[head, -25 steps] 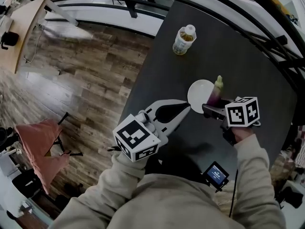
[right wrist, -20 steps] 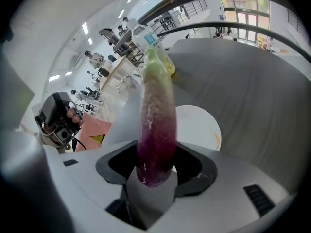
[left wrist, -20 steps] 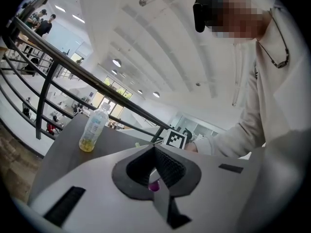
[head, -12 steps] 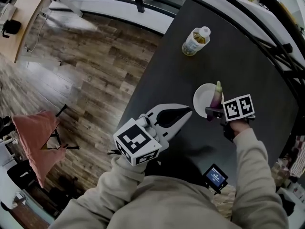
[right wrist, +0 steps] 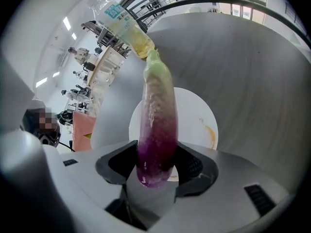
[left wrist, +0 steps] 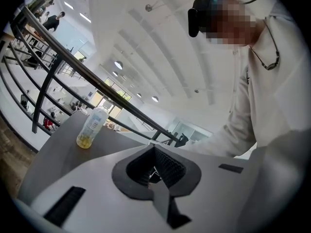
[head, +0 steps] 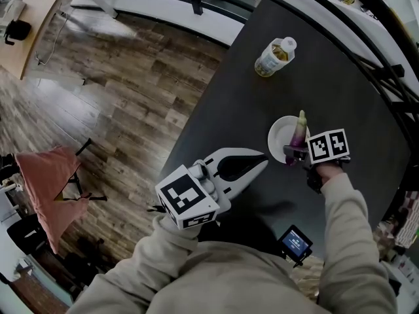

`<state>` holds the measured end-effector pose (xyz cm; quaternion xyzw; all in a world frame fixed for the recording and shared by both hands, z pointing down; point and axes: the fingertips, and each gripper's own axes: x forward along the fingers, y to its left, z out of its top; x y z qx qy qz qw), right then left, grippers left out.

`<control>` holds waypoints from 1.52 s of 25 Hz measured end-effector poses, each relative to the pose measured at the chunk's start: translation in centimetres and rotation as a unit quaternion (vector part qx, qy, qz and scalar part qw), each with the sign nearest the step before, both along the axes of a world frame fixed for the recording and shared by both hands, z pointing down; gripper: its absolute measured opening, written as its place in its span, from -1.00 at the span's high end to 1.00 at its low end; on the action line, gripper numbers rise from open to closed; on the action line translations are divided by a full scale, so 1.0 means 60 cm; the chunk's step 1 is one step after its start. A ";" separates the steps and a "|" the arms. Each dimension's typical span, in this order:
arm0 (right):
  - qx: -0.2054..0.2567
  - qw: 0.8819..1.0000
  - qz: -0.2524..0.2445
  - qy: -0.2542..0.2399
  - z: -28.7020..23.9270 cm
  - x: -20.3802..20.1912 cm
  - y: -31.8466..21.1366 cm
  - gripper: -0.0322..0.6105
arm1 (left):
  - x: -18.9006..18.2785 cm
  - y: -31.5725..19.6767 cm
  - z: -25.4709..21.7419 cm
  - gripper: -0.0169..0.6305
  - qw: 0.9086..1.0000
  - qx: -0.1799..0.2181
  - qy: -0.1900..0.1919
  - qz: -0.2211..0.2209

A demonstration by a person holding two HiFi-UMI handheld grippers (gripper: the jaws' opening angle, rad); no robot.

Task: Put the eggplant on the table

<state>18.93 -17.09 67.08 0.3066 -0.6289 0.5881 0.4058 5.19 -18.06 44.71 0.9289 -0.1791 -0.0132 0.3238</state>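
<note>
The purple-and-green eggplant (head: 298,133) (right wrist: 156,130) is clamped at its purple end by my right gripper (head: 292,154) (right wrist: 155,166), which is shut on it. It slants upward over the white plate (head: 280,135) (right wrist: 201,115) on the dark grey table (head: 242,103); I cannot tell whether it touches the plate. My left gripper (head: 262,161) (left wrist: 154,171) hovers level over the table to the left of the plate, its jaws shut with nothing between them.
A clear bottle (head: 275,56) (left wrist: 91,127) with yellowish liquid stands at the table's far end. A small device with a lit screen (head: 298,241) sits near the table's front edge. Black railings (head: 366,57) run along the right. Wooden floor and a red cloth (head: 52,188) lie left.
My right gripper has sunk toward the plate with the eggplant still in it. The left gripper has barely moved.
</note>
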 end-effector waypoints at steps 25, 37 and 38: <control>0.058 0.998 -0.006 0.029 -0.017 0.012 0.000 -0.06 | -0.010 0.018 -0.020 0.93 1.000 0.019 0.007 0.004; 0.097 0.995 0.025 0.021 -0.065 0.027 -0.001 -0.06 | 0.005 0.025 -0.058 0.93 0.998 0.045 -0.017 0.039; 0.107 0.994 0.033 0.019 -0.078 0.031 -0.005 -0.06 | 0.008 0.022 -0.066 0.93 0.997 0.052 -0.023 0.045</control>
